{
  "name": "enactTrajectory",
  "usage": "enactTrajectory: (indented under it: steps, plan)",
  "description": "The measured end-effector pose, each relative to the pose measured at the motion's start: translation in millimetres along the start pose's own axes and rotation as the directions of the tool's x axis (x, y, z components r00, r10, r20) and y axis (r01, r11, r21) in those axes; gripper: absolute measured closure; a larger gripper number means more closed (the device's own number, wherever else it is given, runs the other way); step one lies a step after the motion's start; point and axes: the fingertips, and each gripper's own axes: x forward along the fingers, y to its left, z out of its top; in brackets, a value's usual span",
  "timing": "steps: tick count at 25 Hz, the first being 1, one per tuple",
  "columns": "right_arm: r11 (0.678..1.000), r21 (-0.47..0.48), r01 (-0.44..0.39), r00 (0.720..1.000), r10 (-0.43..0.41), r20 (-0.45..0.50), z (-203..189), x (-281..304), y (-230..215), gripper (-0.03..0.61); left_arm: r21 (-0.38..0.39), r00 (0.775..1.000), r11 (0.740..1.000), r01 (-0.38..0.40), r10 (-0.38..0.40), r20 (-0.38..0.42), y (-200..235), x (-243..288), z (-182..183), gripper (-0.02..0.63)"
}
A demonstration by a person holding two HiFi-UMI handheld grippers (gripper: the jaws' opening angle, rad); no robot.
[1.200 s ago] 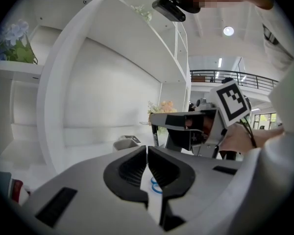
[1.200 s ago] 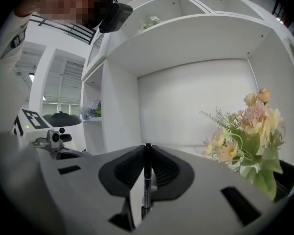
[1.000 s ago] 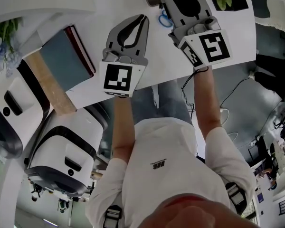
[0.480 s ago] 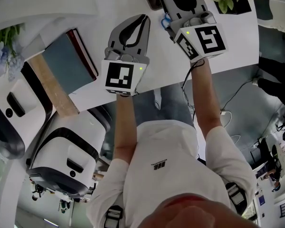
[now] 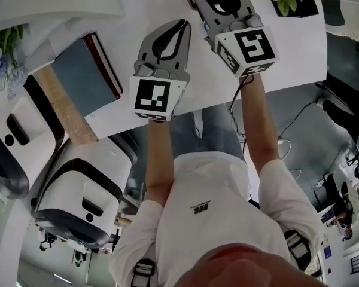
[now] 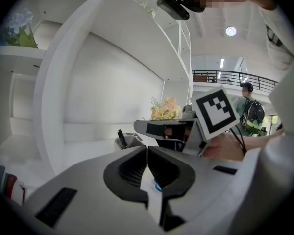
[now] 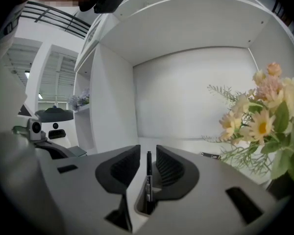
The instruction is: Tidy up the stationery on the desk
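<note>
Left tool (image 6: 147,148): clenched. The two jaws meet at their tips and nothing is between them. It hangs over the front part of the desk (image 5: 299,46).
Under the left tool: through the slit below the jaws a small blue ring (image 6: 158,186) shows on the white desk. I cannot tell what it belongs to.
Right tool (image 7: 148,150): released, jaws apart. It is further in over the desk than the left tool, toward the back wall.
Pen (image 7: 148,180): black, thin and upright, in the gap between the right jaws. A little space shows on each side of it, so the jaws do not press it. Its lower end goes down into a grey opening.
Holder (image 6: 130,140): a pale grey pot at the back of the desk, just at the tips of the right tool. A dark pen sticks out of it.
Flowers (image 7: 264,126): yellow and pink with green leaves, near the right tool on its right side.
Books (image 5: 84,76): a grey-blue one lies on a dark red one at the left end of the desk, well apart from the left tool.
</note>
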Motion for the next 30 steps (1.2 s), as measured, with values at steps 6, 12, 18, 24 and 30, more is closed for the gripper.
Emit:
enactTrajectory:
  steps: [6, 12, 18, 24, 30]
  plan:
    - [0.998, -0.068, 0.012, 0.999, -0.014, -0.035, -6, -25, 6, 0.495, -0.003, 1.0, 1.0, 0.008, -0.008, -0.006, -1, 1, -4, 0.614]
    - [0.992, -0.111, 0.055, 0.993, -0.066, -0.102, -35, -52, -6, 0.5, -0.008, 0.999, 0.999, 0.039, -0.039, -0.022, -12, 12, -15, 0.614]
    - [0.99, -0.094, 0.103, 0.984, -0.115, -0.135, -58, -78, -28, 0.505, 0.002, 0.995, 0.996, 0.09, -0.09, -0.032, -32, 28, -20, 0.614]
    - [0.985, -0.078, 0.152, 0.964, -0.166, -0.208, -83, -93, -46, 0.503, 0.017, 0.988, 0.989, 0.144, -0.143, -0.05, -53, 43, -25, 0.614]
    - [0.983, -0.067, 0.171, 0.939, -0.184, -0.291, -105, -104, -65, 0.502, 0.025, 0.981, 0.983, 0.184, -0.182, -0.07, -75, 63, -30, 0.614]
